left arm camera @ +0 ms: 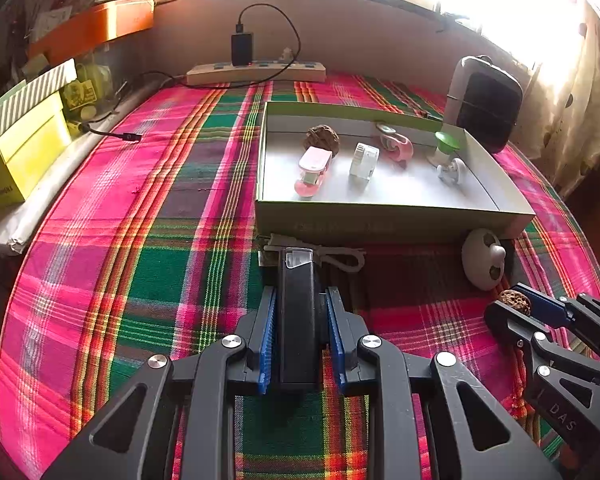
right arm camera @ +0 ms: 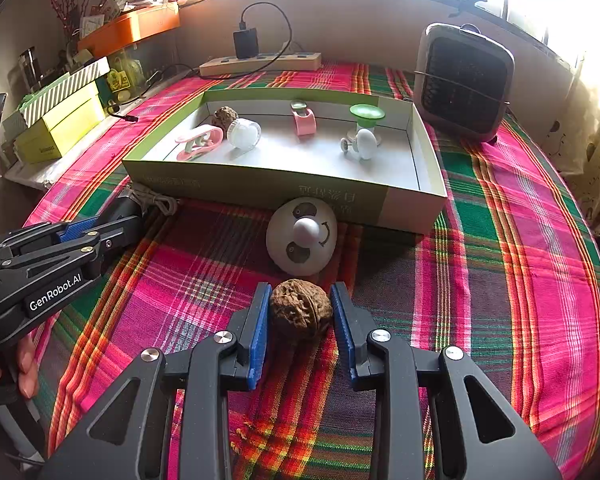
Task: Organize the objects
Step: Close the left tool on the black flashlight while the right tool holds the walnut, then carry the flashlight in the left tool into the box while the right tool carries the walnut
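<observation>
My left gripper is shut on a black bar-shaped device with a white cord, low over the plaid cloth before the green box. My right gripper is shut on a brown walnut, also seen in the left wrist view. A white egg-shaped toy with a face lies just ahead of it against the box's front wall. Inside the box lie another walnut, a pink clip, a white round gadget, a pink holder and a green-topped stand.
A small dark heater stands right behind the box. A power strip with a black charger lies along the back wall. Yellow and striped boxes are stacked at the left. A loose cable end lies on the cloth.
</observation>
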The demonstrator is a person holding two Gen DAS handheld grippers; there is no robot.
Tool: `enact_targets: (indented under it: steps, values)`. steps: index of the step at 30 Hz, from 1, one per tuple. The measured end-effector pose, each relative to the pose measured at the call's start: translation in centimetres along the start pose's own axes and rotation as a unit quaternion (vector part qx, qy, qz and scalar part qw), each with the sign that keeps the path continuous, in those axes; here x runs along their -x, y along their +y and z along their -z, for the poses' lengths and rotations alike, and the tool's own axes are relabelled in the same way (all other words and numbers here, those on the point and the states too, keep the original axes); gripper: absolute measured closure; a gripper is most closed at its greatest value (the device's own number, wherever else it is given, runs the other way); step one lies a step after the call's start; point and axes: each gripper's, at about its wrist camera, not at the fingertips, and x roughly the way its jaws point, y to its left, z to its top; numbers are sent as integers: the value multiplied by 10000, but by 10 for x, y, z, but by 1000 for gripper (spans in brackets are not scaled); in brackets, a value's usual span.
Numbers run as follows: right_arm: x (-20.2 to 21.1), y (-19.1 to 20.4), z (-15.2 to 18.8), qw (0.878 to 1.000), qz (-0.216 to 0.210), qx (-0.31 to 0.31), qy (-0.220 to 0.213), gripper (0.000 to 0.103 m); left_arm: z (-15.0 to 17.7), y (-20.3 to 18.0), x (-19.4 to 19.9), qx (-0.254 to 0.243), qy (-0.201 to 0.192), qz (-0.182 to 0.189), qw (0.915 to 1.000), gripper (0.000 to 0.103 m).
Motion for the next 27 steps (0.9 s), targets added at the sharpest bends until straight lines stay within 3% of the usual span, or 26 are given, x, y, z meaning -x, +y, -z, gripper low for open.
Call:
enact_targets:
  steps: [12, 27]
  values:
    - [4, -2, -4, 9999, -100, 5, -37, 72, -8, -1, 12, -45, -61, 112, 9999, 82]
    - [25, -6, -24, 9981, -520, -23, -326, 72, -29, -4, 35, -128, -291, 407, 9987, 82]
